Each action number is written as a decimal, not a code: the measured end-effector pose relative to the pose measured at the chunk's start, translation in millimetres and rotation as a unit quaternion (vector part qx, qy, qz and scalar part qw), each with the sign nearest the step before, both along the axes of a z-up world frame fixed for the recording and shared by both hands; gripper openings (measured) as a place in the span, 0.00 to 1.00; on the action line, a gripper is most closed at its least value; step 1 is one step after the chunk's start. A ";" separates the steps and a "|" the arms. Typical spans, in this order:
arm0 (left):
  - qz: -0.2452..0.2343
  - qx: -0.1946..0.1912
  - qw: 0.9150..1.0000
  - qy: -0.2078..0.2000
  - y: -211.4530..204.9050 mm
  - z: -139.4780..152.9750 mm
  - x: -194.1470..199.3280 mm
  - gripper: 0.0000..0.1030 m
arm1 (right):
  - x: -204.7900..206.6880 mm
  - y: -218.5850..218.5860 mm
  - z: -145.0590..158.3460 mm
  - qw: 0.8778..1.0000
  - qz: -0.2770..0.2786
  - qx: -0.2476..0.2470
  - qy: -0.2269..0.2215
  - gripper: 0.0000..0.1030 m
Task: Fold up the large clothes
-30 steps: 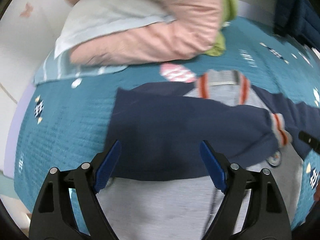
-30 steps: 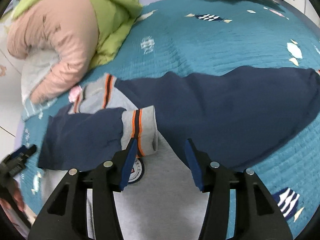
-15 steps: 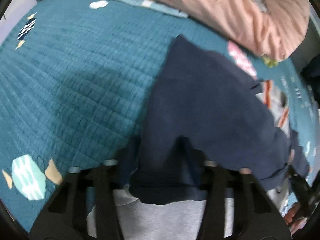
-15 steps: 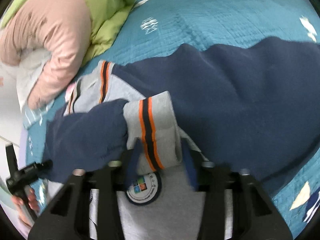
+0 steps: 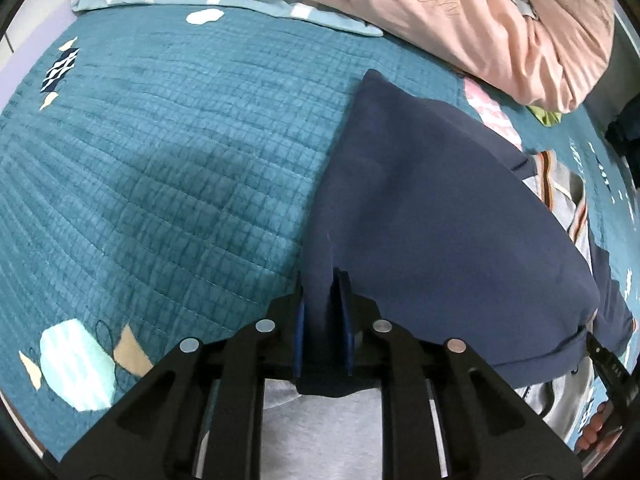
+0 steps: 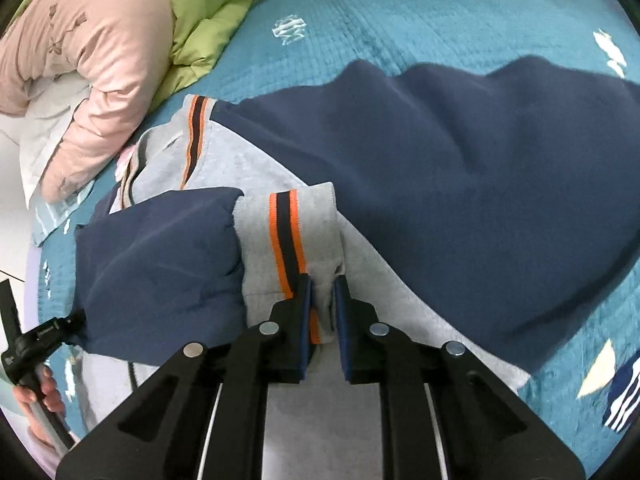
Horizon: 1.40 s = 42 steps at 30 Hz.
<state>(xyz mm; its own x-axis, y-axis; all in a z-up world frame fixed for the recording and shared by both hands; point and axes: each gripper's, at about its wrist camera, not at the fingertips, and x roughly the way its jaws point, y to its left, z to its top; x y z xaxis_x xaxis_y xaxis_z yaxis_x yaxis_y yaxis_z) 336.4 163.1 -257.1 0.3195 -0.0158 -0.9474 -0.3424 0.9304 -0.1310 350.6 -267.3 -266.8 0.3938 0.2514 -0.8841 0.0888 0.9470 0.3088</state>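
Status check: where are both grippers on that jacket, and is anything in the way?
Left gripper closing on navy sleeve fold. Right gripper closing on grey striped cuff. Pink quilt lies beside the collar, clear of both grips.

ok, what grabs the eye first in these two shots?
Both tongs are closing on the same navy and grey jacket spread on the teal quilt. The left tongs pinch a fold of its navy sleeve; the right tongs pinch the grey cuff with orange stripes. A pink duvet is heaped behind.
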 end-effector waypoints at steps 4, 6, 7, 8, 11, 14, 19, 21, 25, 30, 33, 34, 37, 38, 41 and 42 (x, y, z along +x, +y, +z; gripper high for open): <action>-0.016 0.021 1.000 0.009 -5.8 0.4 2.9 0.16 | -1.2 -1.2 0.6 1.000 0.001 0.004 0.001 0.12; -0.016 0.026 0.999 0.010 -7.7 0.4 3.5 0.16 | -0.5 -4.9 0.4 1.000 -0.002 0.017 0.006 0.14; -0.015 0.029 0.999 0.011 -8.9 1.2 4.7 0.16 | -0.4 -6.8 0.8 1.000 -0.005 0.021 0.008 0.14; -0.015 0.032 0.999 0.012 -11.2 1.4 7.4 0.17 | -0.4 -7.7 1.6 1.000 -0.005 0.020 0.009 0.16; -0.019 0.047 0.999 0.016 -20.7 -2.1 15.6 0.18 | -2.2 -9.5 7.3 1.000 -0.006 -0.008 0.001 0.28; -0.046 0.098 0.994 0.021 -32.0 -2.8 18.6 0.35 | -6.1 -10.6 12.1 0.999 0.000 -0.035 -0.015 0.35; -0.056 0.132 0.989 0.034 -38.4 9.8 7.2 0.66 | -16.6 -14.9 27.7 0.998 0.000 -0.050 -0.040 0.60; -0.075 0.139 0.987 0.032 -43.0 17.8 -3.9 0.70 | -23.1 -14.9 36.2 0.997 0.002 -0.065 -0.052 0.70; -0.093 0.152 0.984 0.023 -54.3 33.9 -29.4 0.73 | -33.2 -20.1 47.1 0.996 0.004 -0.067 -0.060 0.73; -0.110 0.157 0.981 0.010 -72.8 49.6 -57.8 0.74 | -42.1 -33.3 57.9 0.994 -0.009 -0.078 -0.075 0.81; -0.120 0.161 0.980 -0.004 -88.1 59.1 -65.7 0.74 | -42.7 -48.1 61.5 0.993 -0.023 -0.084 -0.083 0.82; -0.125 0.156 0.980 -0.008 -96.4 61.8 -67.9 0.74 | -42.0 -55.0 61.8 0.992 -0.031 -0.087 -0.082 0.82; -0.140 0.149 0.979 -0.014 -117.8 65.3 -68.4 0.74 | -37.5 -78.6 62.0 0.992 -0.060 -0.081 -0.073 0.82; -0.146 0.149 0.978 -0.018 -129.4 66.4 -67.7 0.74 | -36.9 -84.5 63.2 0.992 -0.067 -0.081 -0.072 0.82; -0.165 0.142 0.976 -0.027 -161.8 67.6 -60.8 0.74 | -33.7 -107.8 70.9 0.987 -0.085 -0.114 -0.070 0.82; -0.172 0.137 0.975 -0.028 -173.3 67.5 -58.1 0.74 | -33.5 -113.2 73.6 0.985 -0.086 -0.129 -0.074 0.82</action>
<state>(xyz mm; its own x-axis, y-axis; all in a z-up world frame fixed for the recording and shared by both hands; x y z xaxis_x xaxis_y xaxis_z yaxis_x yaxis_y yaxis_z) 278.4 -10.2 -189.6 0.3915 0.1206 -0.9122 -0.0043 0.9916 0.1293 317.1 -380.5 -193.2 0.5404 -0.0568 -0.8395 0.2275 0.9704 0.0808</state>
